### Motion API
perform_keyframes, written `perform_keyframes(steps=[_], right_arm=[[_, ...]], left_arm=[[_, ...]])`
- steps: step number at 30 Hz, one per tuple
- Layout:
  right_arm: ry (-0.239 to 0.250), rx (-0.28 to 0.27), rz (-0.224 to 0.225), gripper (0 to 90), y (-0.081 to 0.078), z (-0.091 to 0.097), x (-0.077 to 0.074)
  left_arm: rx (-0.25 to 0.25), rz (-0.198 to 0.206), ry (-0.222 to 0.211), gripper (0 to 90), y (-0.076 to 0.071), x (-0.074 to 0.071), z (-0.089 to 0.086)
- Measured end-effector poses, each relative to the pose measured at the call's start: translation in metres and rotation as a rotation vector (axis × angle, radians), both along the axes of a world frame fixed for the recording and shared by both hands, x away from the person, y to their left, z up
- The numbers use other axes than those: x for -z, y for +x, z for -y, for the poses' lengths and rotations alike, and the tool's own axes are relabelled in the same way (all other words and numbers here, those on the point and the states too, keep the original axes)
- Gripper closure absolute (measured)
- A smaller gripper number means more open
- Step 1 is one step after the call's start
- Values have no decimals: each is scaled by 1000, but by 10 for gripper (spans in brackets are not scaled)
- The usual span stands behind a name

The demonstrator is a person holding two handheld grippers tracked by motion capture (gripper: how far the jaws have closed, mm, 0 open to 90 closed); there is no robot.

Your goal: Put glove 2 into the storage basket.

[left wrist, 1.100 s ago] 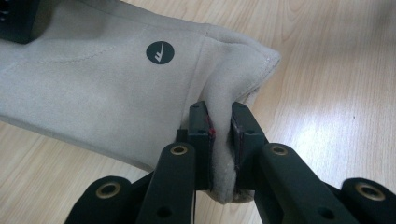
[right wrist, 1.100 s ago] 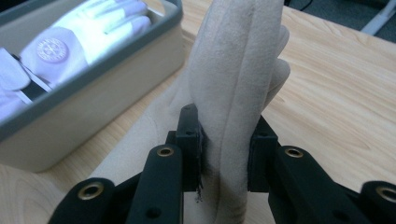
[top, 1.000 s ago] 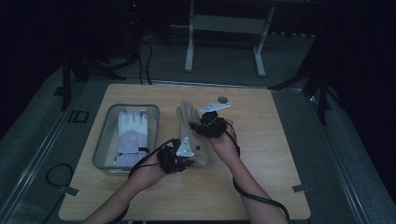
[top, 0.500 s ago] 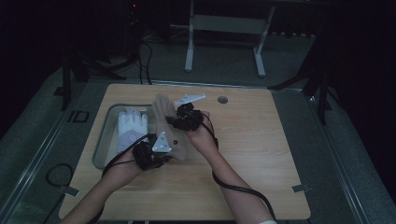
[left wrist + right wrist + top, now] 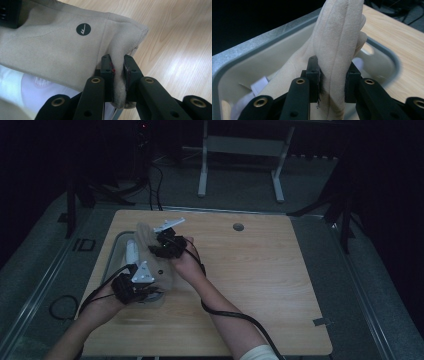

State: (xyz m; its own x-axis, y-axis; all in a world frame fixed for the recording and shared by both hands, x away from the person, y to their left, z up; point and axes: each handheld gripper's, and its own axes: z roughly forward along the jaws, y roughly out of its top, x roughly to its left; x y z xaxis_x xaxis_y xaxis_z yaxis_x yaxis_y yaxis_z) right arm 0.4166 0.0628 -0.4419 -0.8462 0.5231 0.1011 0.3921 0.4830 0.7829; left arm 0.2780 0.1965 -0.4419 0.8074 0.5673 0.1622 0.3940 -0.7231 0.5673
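A beige suede glove [image 5: 149, 239] with a round black logo [image 5: 83, 29] hangs stretched between both grippers, over the right side of a grey tray [image 5: 113, 259] at the table's left. My left gripper [image 5: 139, 287] [image 5: 117, 65] is shut on a fold at the glove's [image 5: 62, 47] near edge. My right gripper [image 5: 162, 247] [image 5: 333, 72] is shut on the glove's [image 5: 339, 32] finger end, above the tray's [image 5: 262, 35] hollow. White cloth items [image 5: 131, 254] lie in the tray, partly hidden by the glove.
The wooden table [image 5: 260, 285] stretches to the right of the hands and has a small round hole [image 5: 238, 227] near its back edge. A white stand [image 5: 240, 150] is on the floor behind it. Cables trail from both grippers.
Both hands have carried the glove to the left, from the middle of the table to above the tray's right side. Both grips on it stay the same.
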Motion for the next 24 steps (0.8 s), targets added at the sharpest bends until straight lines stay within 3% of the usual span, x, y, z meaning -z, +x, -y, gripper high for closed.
perform_keyframes(steps=[13,20,24], right_arm=[[-14,-60,-27,719,5,-54,14],[-50,-58,-66,714,14,-61,33],[-70,-56,-59,705,16,-61,36]], left_arm=[[-84,-15,16,813,-6,6,-34],[-90,-37,20,813,2,18,-35],[-89,-35,30,813,4,21,-31]])
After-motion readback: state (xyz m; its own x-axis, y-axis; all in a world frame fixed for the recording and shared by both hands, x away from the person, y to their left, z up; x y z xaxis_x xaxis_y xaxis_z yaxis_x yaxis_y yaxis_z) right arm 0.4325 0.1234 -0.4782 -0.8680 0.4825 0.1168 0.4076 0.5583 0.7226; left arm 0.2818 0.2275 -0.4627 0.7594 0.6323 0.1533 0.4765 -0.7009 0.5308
